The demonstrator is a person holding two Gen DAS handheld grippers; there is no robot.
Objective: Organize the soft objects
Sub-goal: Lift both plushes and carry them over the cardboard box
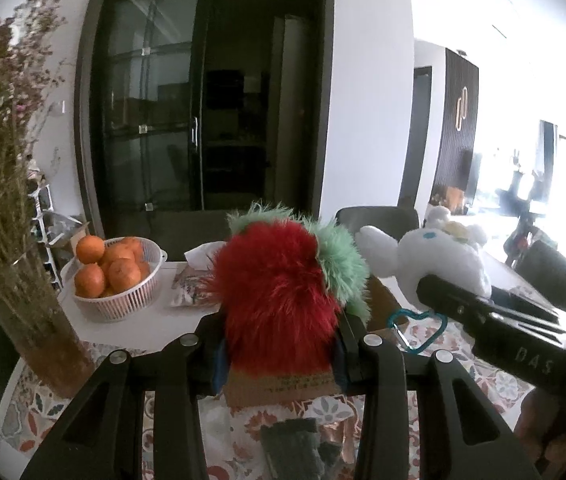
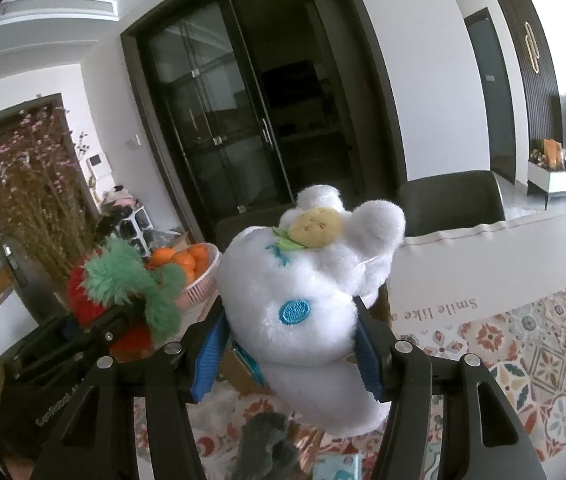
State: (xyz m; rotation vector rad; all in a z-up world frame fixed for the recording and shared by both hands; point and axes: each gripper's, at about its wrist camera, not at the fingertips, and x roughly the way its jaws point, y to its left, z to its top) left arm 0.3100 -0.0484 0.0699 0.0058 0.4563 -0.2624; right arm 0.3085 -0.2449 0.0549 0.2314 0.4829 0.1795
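Note:
My left gripper point(image 1: 279, 344) is shut on a furry red plush with green tufts point(image 1: 279, 296), held above a cardboard box point(image 1: 283, 388). The red plush also shows at the left of the right wrist view point(image 2: 123, 292). My right gripper point(image 2: 287, 344) is shut on a white plush with a blue badge and a yellow flower point(image 2: 303, 292), held above the table. This white plush also shows in the left wrist view point(image 1: 439, 256), with the right gripper's black body below it. A turquoise heart-shaped clip point(image 1: 419, 328) hangs under it. A grey soft object point(image 2: 267, 444) lies below.
A white basket of oranges point(image 1: 115, 276) stands at the back left of the table. A tall vase of dried flowers point(image 1: 15, 240) stands at the left. A patterned tablecloth point(image 2: 543, 352) covers the table. Dark chairs point(image 2: 451, 204) stand behind it.

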